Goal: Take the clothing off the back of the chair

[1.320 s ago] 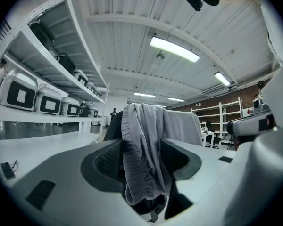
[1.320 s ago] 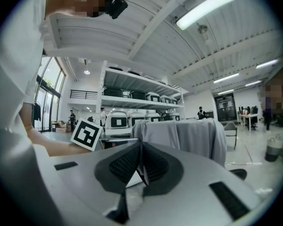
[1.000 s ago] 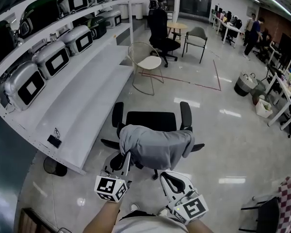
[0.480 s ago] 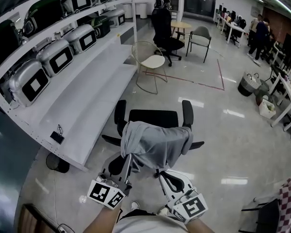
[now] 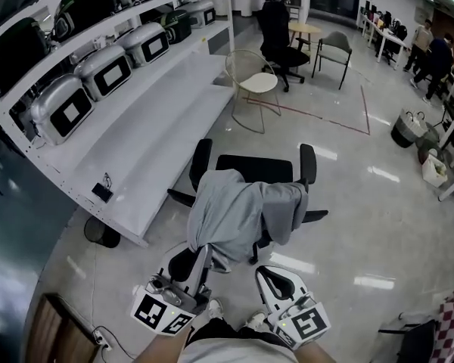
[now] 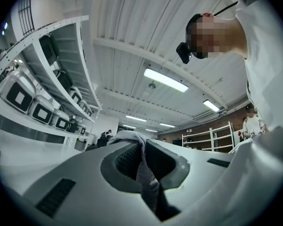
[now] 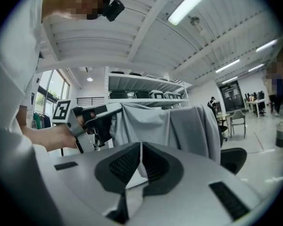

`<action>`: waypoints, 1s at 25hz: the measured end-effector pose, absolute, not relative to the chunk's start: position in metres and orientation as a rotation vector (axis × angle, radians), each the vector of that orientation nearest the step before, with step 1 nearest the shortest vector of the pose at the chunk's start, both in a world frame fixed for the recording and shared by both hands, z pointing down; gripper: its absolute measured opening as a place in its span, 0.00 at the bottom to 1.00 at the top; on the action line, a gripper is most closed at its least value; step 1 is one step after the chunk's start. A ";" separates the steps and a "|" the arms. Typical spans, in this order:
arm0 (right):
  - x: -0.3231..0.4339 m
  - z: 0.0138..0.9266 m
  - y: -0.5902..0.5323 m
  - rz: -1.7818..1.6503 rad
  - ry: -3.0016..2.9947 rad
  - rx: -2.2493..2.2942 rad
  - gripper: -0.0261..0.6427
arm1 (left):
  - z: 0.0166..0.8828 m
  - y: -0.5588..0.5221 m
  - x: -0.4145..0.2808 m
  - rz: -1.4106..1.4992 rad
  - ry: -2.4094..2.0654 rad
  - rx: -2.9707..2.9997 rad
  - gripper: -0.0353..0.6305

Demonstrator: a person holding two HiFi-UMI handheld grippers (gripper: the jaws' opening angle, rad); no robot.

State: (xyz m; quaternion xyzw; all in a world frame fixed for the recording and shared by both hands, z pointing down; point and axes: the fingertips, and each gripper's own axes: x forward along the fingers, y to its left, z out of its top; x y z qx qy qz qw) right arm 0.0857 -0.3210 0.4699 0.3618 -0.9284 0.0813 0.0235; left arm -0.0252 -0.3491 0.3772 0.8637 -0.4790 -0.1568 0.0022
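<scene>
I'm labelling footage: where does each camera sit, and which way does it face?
Head view: on the head, steeply down at the clothing on the chair; left gripper, right gripper show.
Left gripper view: rides it, tilted up at the ceiling; jaws pinching clothing, torso beside.
Right gripper view: rides it, level toward the chair; left hand shows.
All share the clothing.

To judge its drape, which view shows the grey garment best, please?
The head view: the whole grey garment shows, draped over the office chair. The right gripper view shows its hanging side; the left gripper view only a pinched fold.
</scene>
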 end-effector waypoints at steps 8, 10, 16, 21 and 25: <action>0.088 0.482 -0.316 0.309 -2.916 1.070 0.07 | 0.387 -0.326 -0.020 -0.430 -1.539 2.679 0.09; 0.089 0.481 -0.315 0.312 -2.920 1.067 0.07 | 0.380 -0.325 -0.017 -0.434 -1.530 2.694 0.09; 0.079 0.474 -0.312 0.305 -2.913 1.095 0.07 | 0.380 -0.322 -0.019 -0.449 -1.468 2.711 0.09; 0.068 0.475 -0.295 0.281 -2.870 1.131 0.07 | 0.386 -0.304 -0.025 -0.494 -1.375 2.710 0.09; 0.039 0.469 -0.277 0.264 -2.832 1.196 0.07 | 0.385 -0.281 -0.045 -0.534 -1.288 2.739 0.09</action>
